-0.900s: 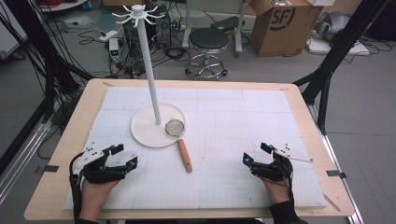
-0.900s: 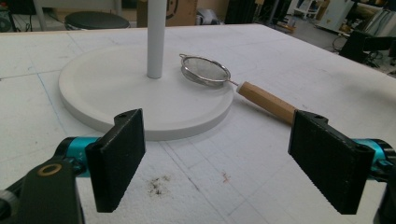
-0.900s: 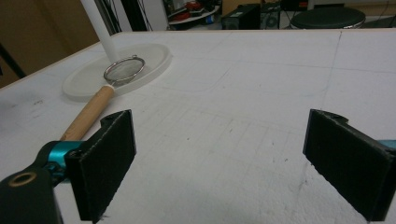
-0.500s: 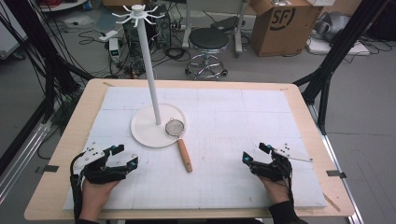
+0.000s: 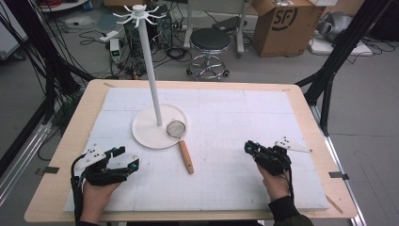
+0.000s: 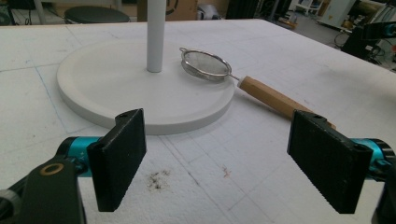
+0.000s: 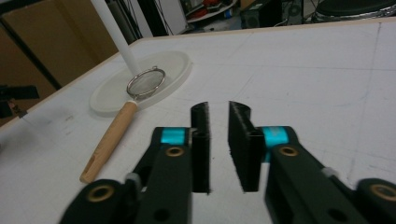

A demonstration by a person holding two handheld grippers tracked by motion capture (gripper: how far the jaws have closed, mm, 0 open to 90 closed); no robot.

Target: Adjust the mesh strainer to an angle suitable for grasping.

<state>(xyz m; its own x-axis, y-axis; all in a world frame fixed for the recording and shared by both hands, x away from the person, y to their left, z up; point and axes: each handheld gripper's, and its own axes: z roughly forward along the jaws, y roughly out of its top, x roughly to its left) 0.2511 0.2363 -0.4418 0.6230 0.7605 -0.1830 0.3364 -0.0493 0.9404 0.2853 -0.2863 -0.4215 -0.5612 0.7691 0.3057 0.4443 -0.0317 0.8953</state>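
Two claws: you hold one in each hand, both low over the near part of the counter, well apart from each other and from the strainer.
Counter: your light wooden counter (image 5: 70, 141) carries a white gridded mat (image 5: 244, 127) over most of its top.
Left claw (image 5: 126, 157): near left of the mat, pointing right and slightly far; your hand (image 5: 96, 197) comes in from the near edge. In the left gripper view its two black ribbed pads (image 6: 119, 156) stand wide apart, with nothing between them but bare mat.
Right claw (image 5: 248, 148): near right of the mat, pointing left and far; your other hand (image 5: 275, 183) is behind it. In the right gripper view its pads (image 7: 201, 144) are close together with only a narrow gap left, gripping nothing.
White hook stand: a round white base (image 5: 146, 134) sits left of the mat's centre, with a tall white pole (image 5: 150, 70) rising from it to a ring of small hooks (image 5: 137, 14) at the top.
Strainer: a small round metal mesh strainer (image 5: 176, 128) rests on the right part of the stand's base, just right of the pole. Its light wooden handle (image 5: 186, 156) runs off the base toward the near side and lies on the mat.
Strainer from the claws: it lies between your two claws and farther out, nearer to the left one.
Beyond the counter: a black round stool (image 5: 209, 42) and a brown cardboard box (image 5: 282, 23) stand on the floor at the far side.
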